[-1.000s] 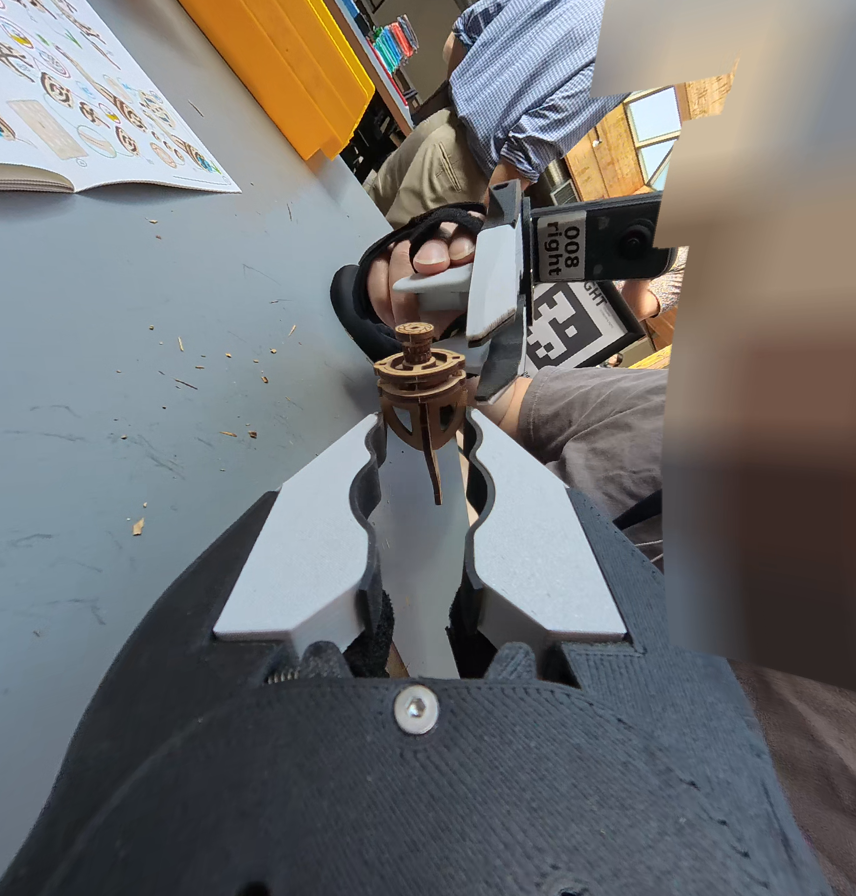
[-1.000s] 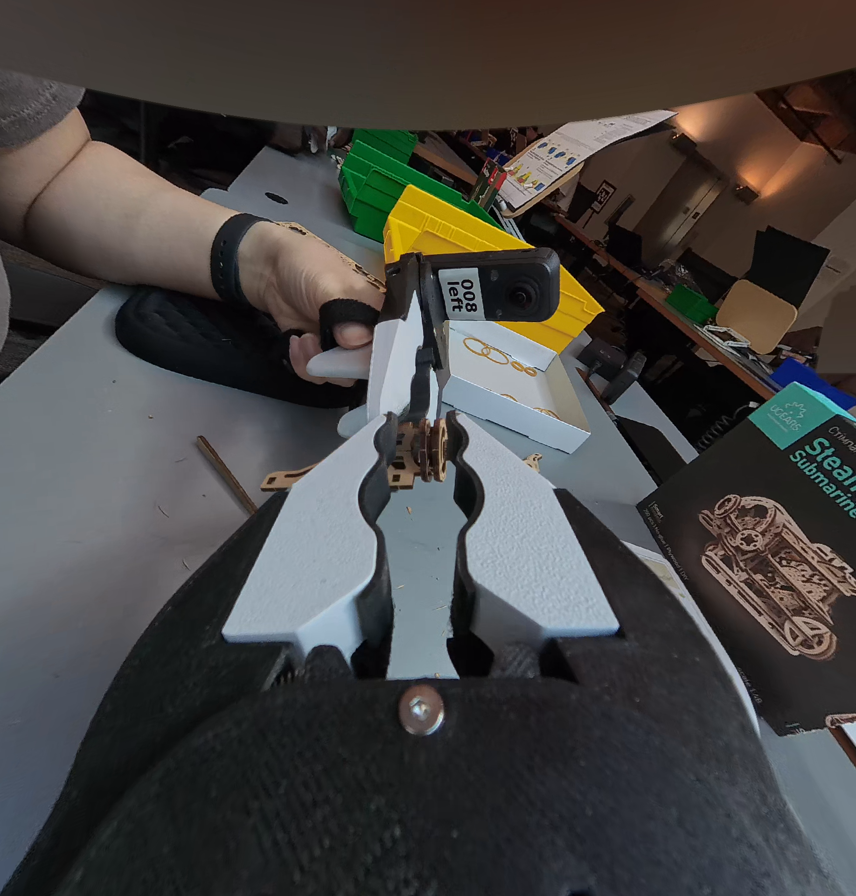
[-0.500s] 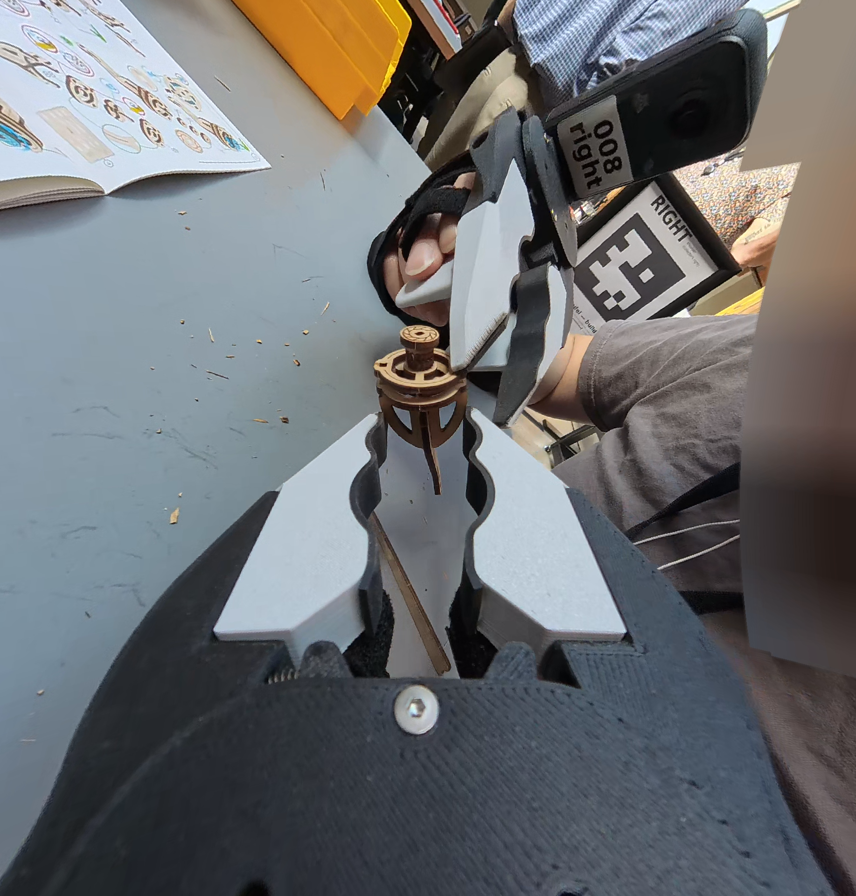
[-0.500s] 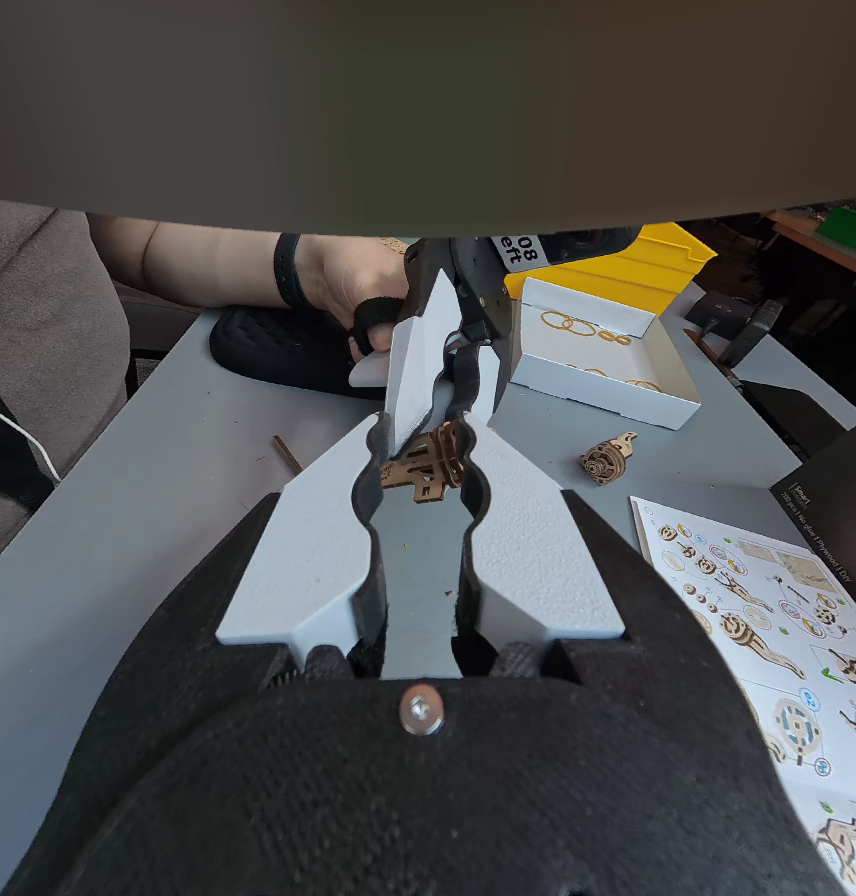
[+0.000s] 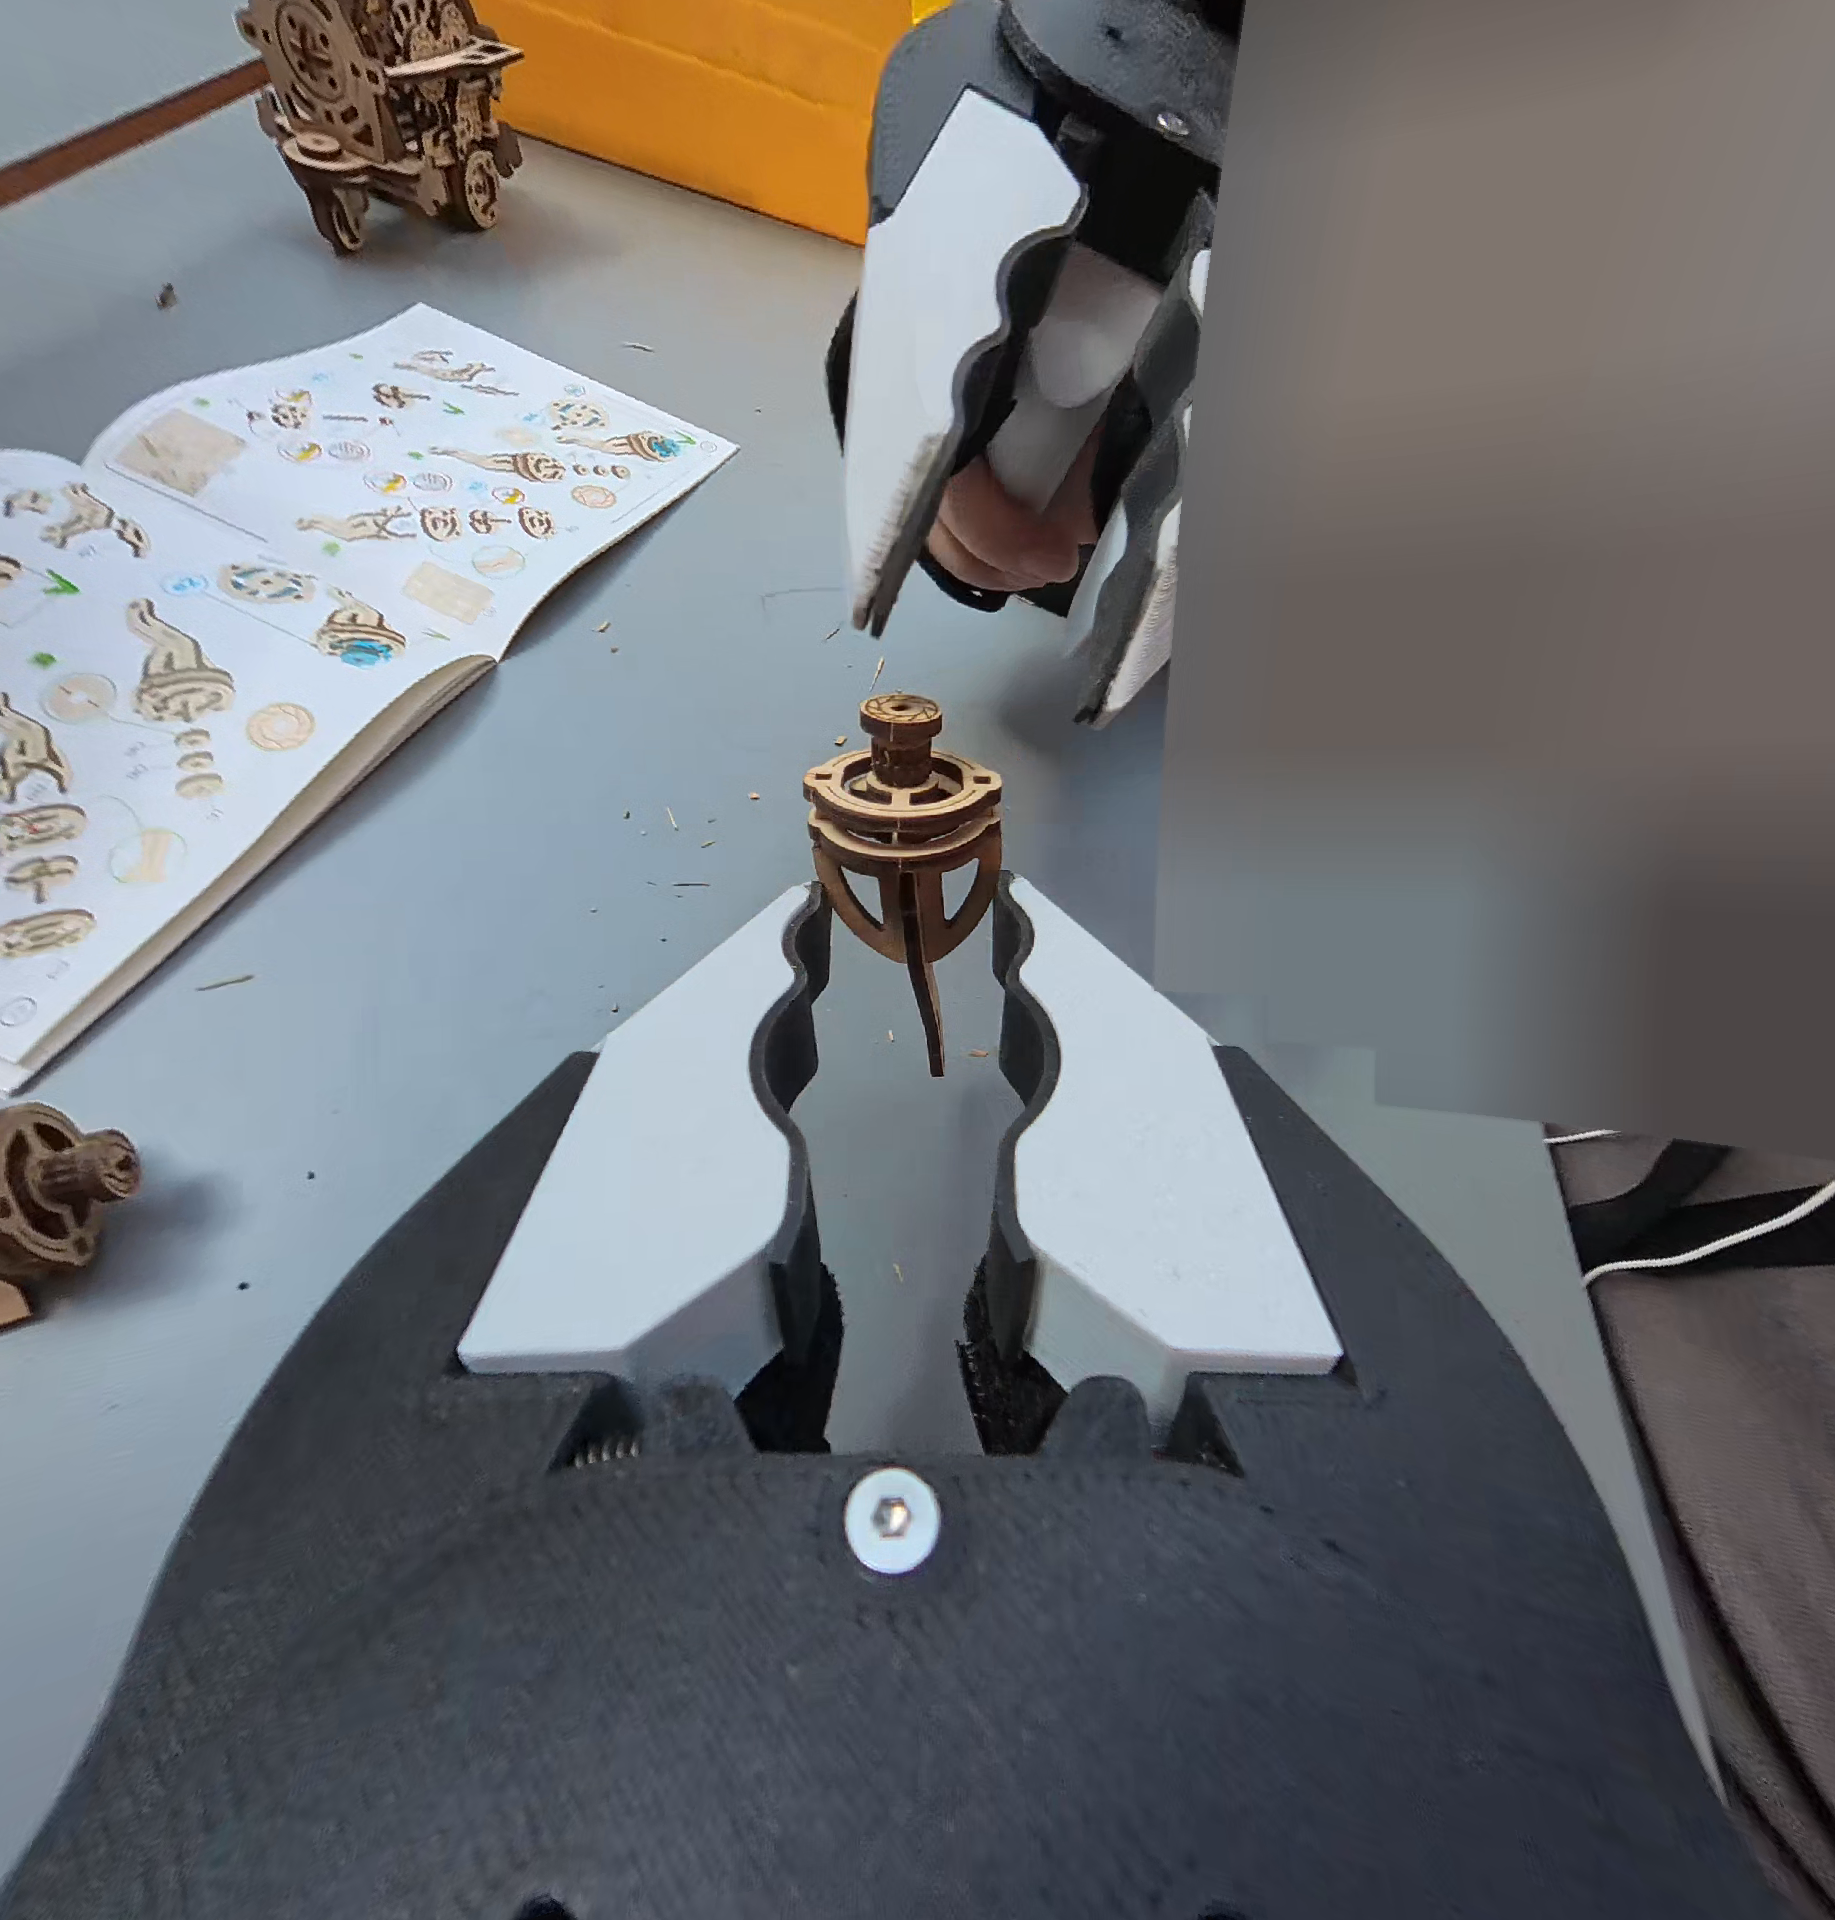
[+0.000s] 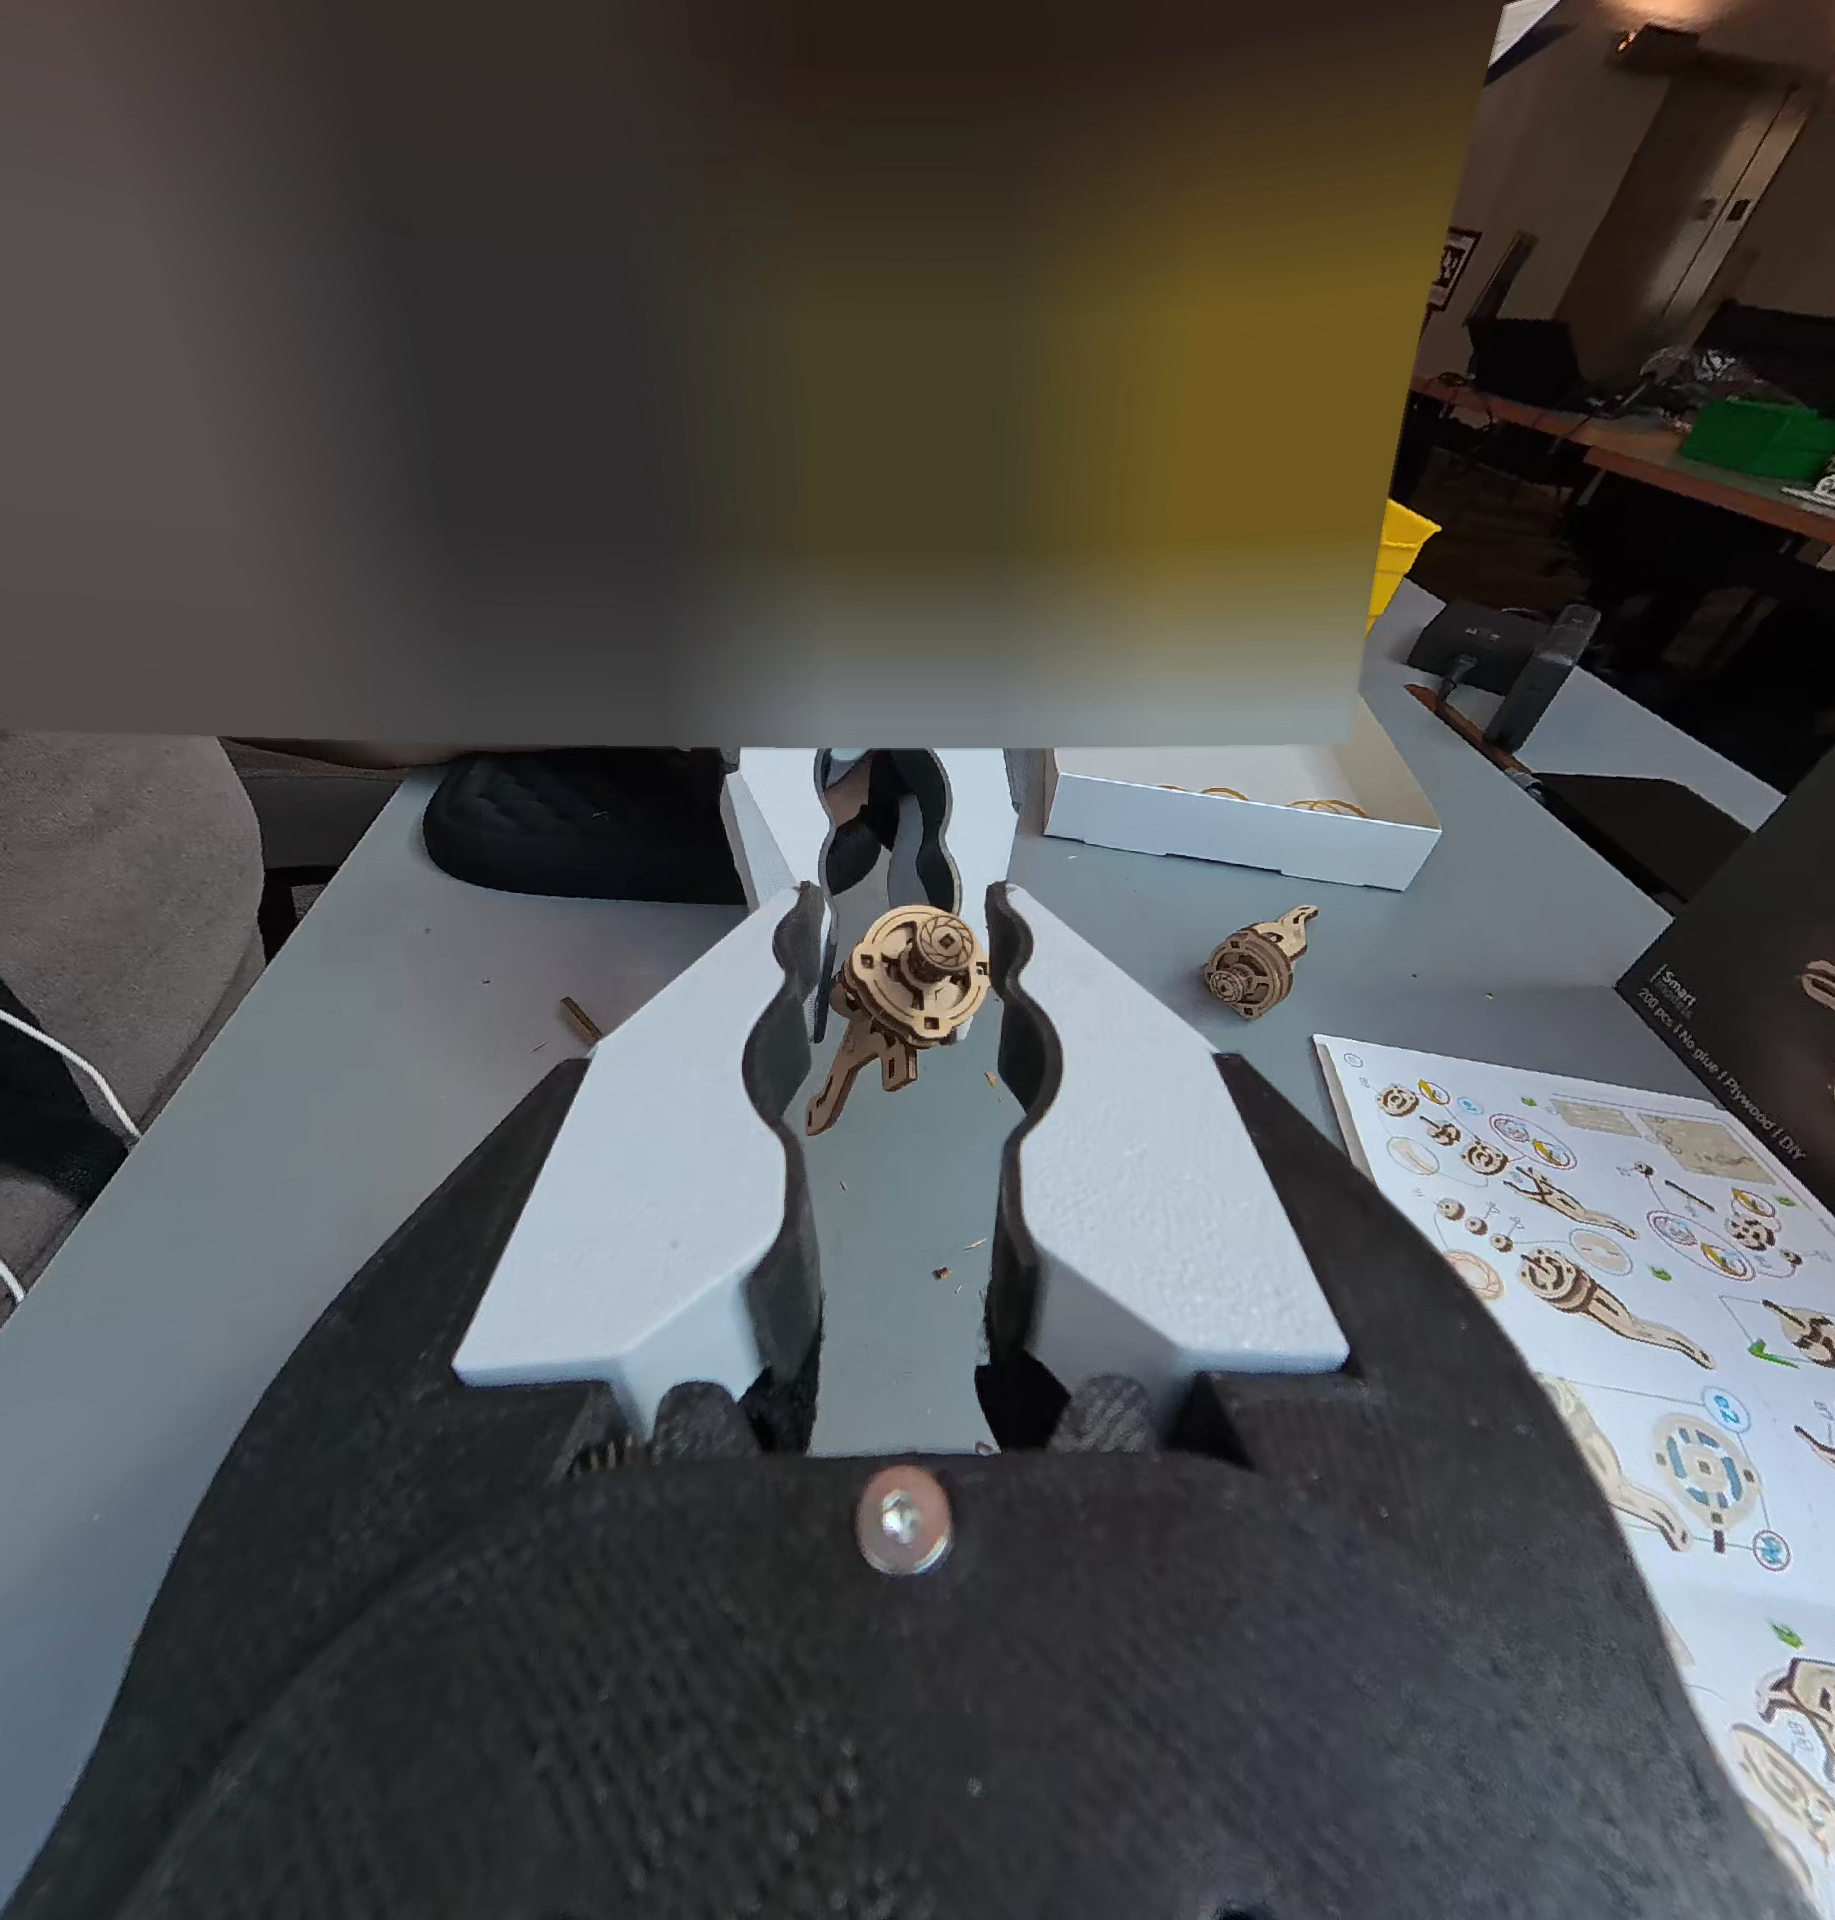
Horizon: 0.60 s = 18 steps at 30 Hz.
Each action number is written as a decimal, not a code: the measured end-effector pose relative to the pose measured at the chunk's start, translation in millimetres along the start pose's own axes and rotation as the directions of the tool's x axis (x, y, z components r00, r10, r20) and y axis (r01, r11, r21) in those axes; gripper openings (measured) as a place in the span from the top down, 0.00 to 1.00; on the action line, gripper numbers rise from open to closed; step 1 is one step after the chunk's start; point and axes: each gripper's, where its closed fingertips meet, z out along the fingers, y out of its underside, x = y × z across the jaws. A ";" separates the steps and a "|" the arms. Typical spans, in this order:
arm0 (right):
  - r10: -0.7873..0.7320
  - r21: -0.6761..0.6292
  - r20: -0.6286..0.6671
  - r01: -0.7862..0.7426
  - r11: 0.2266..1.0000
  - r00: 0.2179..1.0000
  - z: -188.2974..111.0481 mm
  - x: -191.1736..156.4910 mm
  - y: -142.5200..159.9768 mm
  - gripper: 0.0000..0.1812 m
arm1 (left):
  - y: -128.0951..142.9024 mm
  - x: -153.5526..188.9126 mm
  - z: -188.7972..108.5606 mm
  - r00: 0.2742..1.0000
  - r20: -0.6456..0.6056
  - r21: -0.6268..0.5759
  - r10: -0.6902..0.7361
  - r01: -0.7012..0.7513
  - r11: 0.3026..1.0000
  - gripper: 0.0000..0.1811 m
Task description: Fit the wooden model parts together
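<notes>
Wooden assembly (image 5: 900, 831) upright in left tongs (image 5: 905, 902).

In the left wrist view the wooden assembly (image 5: 900, 831) sits between the tips of the left tool (image 5: 905, 904), above the desk (image 5: 456, 1039). The right tool (image 5: 980, 665) hangs just beyond it, apart from it. Left of both lies the open instruction booklet (image 5: 269, 603) — behind it a built wooden model (image 5: 388, 109), before it a small wooden drum (image 5: 30, 1195) at the desk's left edge.
</notes>
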 end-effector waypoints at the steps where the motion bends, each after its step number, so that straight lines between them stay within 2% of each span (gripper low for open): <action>1: 0.010 -0.014 0.007 -0.010 1.000 1.000 1.2 -0.7 2.7 0.82 | -1.6 1.4 -0.1 0.999 0.014 0.004 0.046 -0.046 0.999 0.84; 5: 0.020 -0.022 0.035 -0.020 1.000 0.999 4.0 -5.9 4.4 0.81 | -13.2 10.8 -2.9 0.984 0.038 0.054 0.173 -0.175 0.983 0.84; 11: -0.081 0.022 0.038 0.080 0.997 0.996 1.0 -14.3 -6.1 0.80 | -20.3 12.7 -8.1 0.937 0.123 0.068 0.326 -0.336 0.940 0.84; 18: -0.130 0.025 0.029 0.130 0.991 0.991 1.6 -17.7 -7.9 0.81 | -16.7 11.9 -5.5 0.906 0.160 0.025 0.393 -0.401 0.916 0.84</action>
